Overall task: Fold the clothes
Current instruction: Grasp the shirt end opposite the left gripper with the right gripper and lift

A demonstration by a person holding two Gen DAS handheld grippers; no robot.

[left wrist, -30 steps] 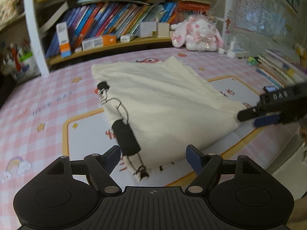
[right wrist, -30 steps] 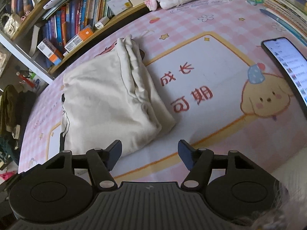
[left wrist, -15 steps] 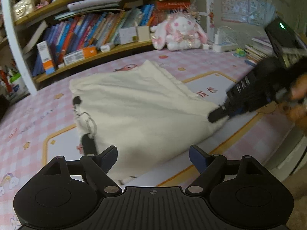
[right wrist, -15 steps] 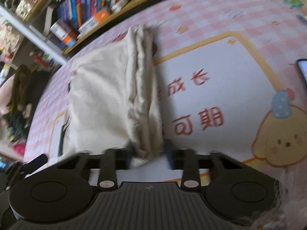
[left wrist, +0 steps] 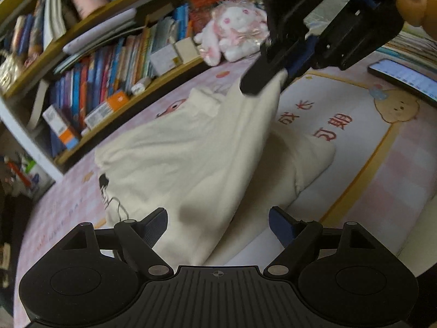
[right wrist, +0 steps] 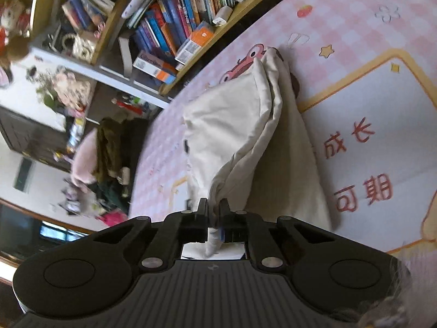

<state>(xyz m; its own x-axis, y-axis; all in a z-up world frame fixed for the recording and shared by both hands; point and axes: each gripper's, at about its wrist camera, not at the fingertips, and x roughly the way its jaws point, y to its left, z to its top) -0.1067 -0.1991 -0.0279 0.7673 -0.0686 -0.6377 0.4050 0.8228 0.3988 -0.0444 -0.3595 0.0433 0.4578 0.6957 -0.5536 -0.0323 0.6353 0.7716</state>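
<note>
A cream garment (left wrist: 191,153) with a black cartoon figure lies folded on the pink checked mat (left wrist: 396,169). My right gripper (left wrist: 275,78) has one corner of it lifted high above the mat, so the cloth hangs down in a slanted sheet. In the right wrist view the right gripper (right wrist: 213,207) has its jaws closing tight on that bunched corner of the garment (right wrist: 232,125). My left gripper (left wrist: 218,225) is wide open low over the garment's near edge, where a ridge of cloth runs between its fingers (left wrist: 157,224) without touching the pads.
A bookshelf (left wrist: 114,82) full of books runs along the mat's far side, with a pink plush rabbit (left wrist: 235,35) on it. A lit phone (left wrist: 404,79) lies at the right by stacked books. The mat's edge drops off at the near right.
My right gripper shut on the garment's near corner and raised it. My left gripper moved in over the garment's near edge and rolled.
</note>
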